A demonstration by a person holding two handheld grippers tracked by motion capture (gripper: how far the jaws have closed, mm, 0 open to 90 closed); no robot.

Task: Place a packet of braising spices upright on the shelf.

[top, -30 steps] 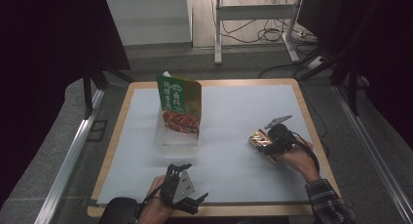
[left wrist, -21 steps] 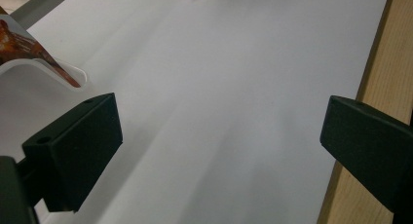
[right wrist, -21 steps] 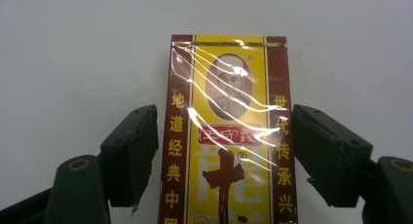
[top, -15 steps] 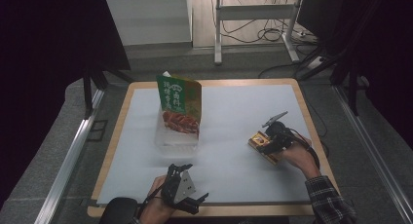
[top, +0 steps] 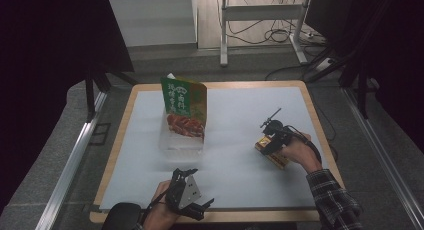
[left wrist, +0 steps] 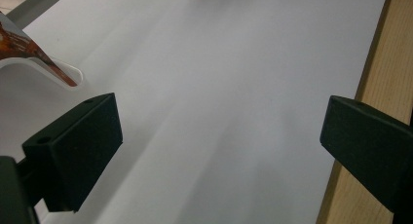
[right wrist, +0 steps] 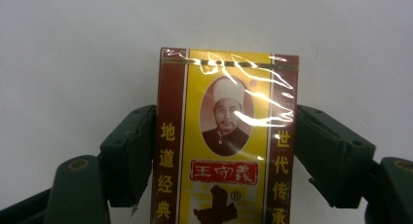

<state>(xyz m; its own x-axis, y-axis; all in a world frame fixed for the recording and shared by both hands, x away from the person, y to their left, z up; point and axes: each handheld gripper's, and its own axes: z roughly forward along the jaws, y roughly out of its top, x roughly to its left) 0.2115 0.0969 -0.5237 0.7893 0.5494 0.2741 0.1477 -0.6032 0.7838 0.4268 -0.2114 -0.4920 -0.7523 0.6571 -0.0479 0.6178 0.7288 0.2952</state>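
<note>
**Right gripper clamping a small box near the mat's right edge**

I am watching the white mat [top: 235, 140] lying open across the middle of the high view, its wooden border [top: 320, 135] running just right of the working hand. A tall green pouch [top: 184, 110] is standing upper left of centre, well apart from both tools. At centre right, my right gripper [top: 270, 140] is squeezing a yellow-and-maroon box [right wrist: 226, 141] by its two long sides, both pads pressing against it in the right gripper view, bare mat all around. At the bottom edge, the left gripper [top: 192, 200] is resting with jaws spread wide and nothing between them, beside the wooden border.
</note>
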